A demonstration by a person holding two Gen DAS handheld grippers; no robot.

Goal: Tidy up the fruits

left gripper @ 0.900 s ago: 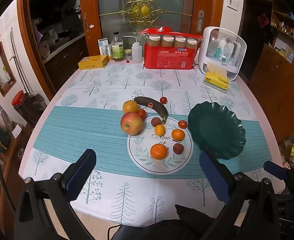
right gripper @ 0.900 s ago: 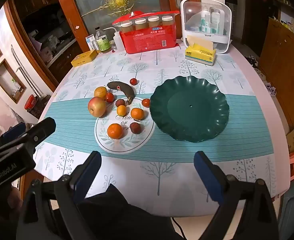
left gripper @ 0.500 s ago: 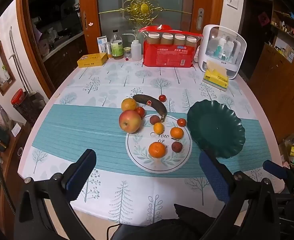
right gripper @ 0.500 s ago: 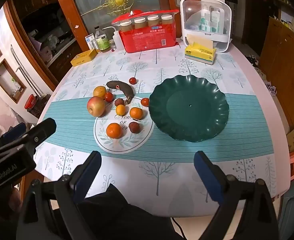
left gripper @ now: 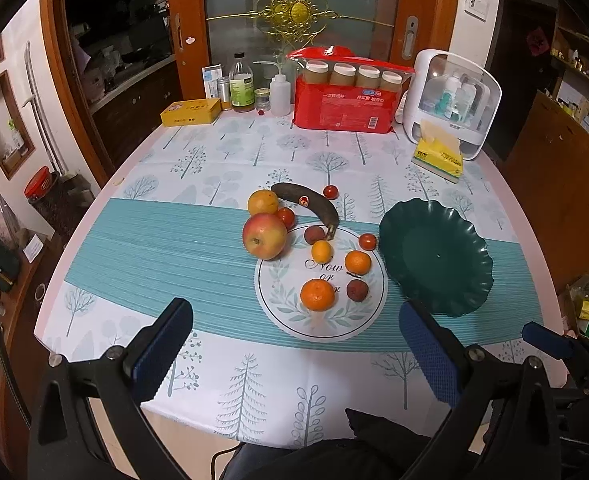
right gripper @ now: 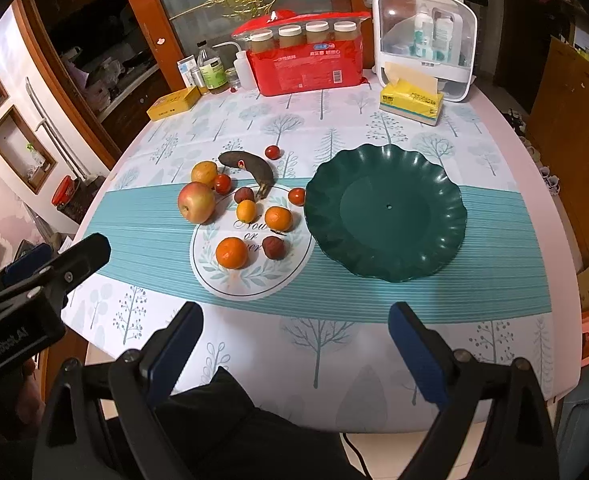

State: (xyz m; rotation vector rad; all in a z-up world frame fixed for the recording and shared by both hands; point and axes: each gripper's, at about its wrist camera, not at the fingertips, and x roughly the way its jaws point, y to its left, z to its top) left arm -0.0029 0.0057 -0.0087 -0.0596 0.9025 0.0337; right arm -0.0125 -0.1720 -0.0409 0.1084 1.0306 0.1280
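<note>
Risk: fruit is packed tight on the desk (right gripper: pixel 506 152). Going for the apple (right gripper: pixel 196 202) could nudge the tomato (right gripper: pixel 222 183) at its 1 o'clock and set it rolling. Green plate (right gripper: pixel 386 210) sits empty at 3 o'clock of the pile. Left hand-held gripper (left gripper: pixel 294 344) and right hand-held gripper (right gripper: pixel 296 340): both wide, empty, touching nothing, above the near edge.
</note>
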